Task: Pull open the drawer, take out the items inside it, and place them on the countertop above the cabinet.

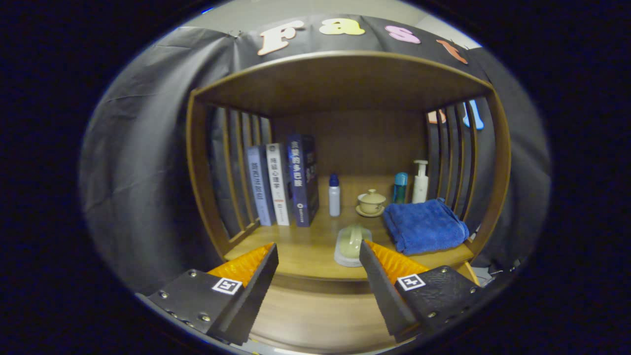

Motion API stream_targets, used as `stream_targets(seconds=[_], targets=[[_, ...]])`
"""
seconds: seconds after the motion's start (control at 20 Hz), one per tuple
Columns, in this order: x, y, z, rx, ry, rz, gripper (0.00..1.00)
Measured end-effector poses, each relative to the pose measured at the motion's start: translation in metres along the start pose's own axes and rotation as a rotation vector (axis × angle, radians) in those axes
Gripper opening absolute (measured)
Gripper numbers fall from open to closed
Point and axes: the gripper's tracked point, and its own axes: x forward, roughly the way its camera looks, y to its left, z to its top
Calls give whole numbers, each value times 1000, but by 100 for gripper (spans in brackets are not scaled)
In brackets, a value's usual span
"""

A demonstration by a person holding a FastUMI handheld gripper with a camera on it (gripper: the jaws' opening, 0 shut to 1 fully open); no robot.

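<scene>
Hand-held gripper standing wide open, 2 fingers spread well apart, grasping nothing and touching nothing. Hovering just in front of the front edge of the table, the wooden countertop inside an open-fronted cabinet with slatted sides. Plain wood surface showing between and below the fingers; cannot tell whether that is the drawer front.

Lying on the table just ahead of the right fingertip, toward 1 o'clock from the gap between the fingers: a pale green lidded dish on a clear base, near the table's front edge, with the fingertip overlapping its right side in the view. Cannot tell whether fingertip and dish are touching.

Resting at about 2 o'clock beyond the right finger: a folded blue towel, close to the right slats. Sitting behind the dish at 12 o'clock: a small cream lidded cup on its saucer. Standing upright left of the cup: a white bottle with a dark blue cap. Standing behind the towel: a teal bottle and, just beside it, a white pump bottle.

Standing upright at about 11 o'clock, against the left slats: 3 books, the dark blue one tallest and nearest the middle.
</scene>
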Motion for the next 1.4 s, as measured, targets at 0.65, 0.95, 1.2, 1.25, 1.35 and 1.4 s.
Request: stream_targets(seconds=[0.65, 0.95, 1.2, 1.25, 1.35, 1.4], targets=[[-155, 7, -15, -12, -179, -44, 99], [-186, -22, -73, -22, -212, -106, 98], [-167, -43, -149, 26, -97, -127, 99], [-164, -44, -164, 39, -73, -122, 99], [-157, -49, -190, 53, -33, -129, 99], [-154, -51, -198, 69, -16, -127, 99]])
